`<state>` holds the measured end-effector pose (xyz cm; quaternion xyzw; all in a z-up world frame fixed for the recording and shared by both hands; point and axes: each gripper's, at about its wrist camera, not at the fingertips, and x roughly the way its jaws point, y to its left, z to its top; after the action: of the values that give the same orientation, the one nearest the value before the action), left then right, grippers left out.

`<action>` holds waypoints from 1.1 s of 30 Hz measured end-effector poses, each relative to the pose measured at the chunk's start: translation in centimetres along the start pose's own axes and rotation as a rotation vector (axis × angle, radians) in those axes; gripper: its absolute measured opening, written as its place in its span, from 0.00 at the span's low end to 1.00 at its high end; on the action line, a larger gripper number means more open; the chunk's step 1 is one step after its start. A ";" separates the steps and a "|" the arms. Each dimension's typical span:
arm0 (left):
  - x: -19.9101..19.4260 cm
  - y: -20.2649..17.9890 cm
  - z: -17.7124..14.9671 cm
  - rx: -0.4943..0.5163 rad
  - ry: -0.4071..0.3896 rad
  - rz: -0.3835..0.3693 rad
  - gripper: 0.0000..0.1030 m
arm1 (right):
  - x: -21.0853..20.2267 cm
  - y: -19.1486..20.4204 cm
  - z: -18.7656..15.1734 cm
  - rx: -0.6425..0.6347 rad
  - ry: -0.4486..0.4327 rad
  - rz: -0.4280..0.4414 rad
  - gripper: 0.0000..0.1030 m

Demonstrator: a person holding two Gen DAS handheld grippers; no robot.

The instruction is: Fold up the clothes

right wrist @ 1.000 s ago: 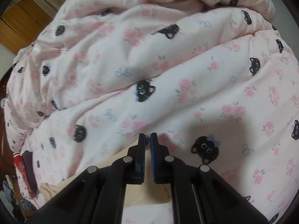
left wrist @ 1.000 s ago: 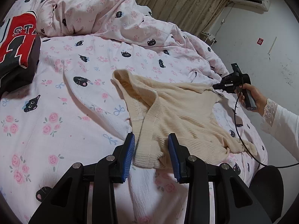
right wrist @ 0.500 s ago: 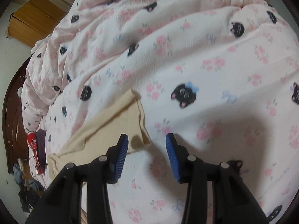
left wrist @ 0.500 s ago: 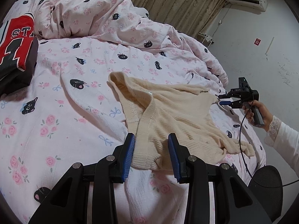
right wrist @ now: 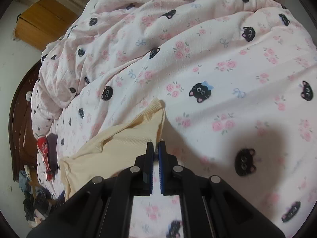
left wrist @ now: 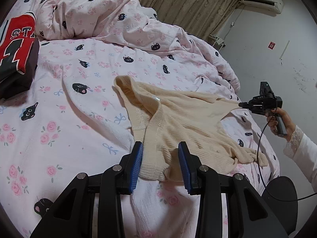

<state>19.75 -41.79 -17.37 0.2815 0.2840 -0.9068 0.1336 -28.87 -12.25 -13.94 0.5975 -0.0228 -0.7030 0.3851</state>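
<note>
A cream ribbed knit garment (left wrist: 178,117) lies spread on the pink cat-print bedsheet (left wrist: 59,119). My left gripper (left wrist: 160,163) is open, its blue pads on either side of the garment's near hem. My right gripper (right wrist: 156,148) is shut on a corner of the garment (right wrist: 126,136) and pulls it taut; it also shows in the left wrist view (left wrist: 242,104) at the right, held by a hand. One sleeve (left wrist: 251,157) trails at the bed's right edge.
A folded red and black jersey (left wrist: 15,45) lies at the left. A bunched duvet (left wrist: 111,17) fills the back of the bed. A wooden cabinet (right wrist: 43,21) and a pile of clothes (right wrist: 33,202) are beside the bed. A black stool (left wrist: 281,200) stands at the right.
My right gripper opened half a second ago, then shut on the garment's corner and drew it out to the right. My left gripper stayed open at the hem.
</note>
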 end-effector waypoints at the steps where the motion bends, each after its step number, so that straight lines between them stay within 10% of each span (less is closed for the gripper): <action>1: 0.0 0.0 0.0 0.001 0.001 -0.004 0.31 | -0.4 0.2 -0.4 -0.017 0.014 -0.019 0.05; 6: 0.0 -0.1 0.0 0.001 0.003 -0.016 0.32 | 1.6 -0.3 -2.0 -0.099 0.084 -0.187 0.05; 13: -1.0 -0.1 2.0 0.002 -0.025 -0.010 0.37 | 1.8 1.3 -1.9 -0.191 0.033 -0.272 0.33; 23: 4.9 -1.9 10.1 0.115 0.053 0.110 0.43 | -0.1 2.3 1.1 -0.149 -0.013 -0.200 0.34; 33: 7.8 2.0 10.1 -0.030 0.142 0.240 0.43 | -0.8 1.5 1.6 -0.118 -0.028 -0.142 0.34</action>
<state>9.86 -49.95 -15.94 0.3748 0.2704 -0.8578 0.2249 -29.51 -13.54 -12.11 0.5640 0.0556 -0.7368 0.3686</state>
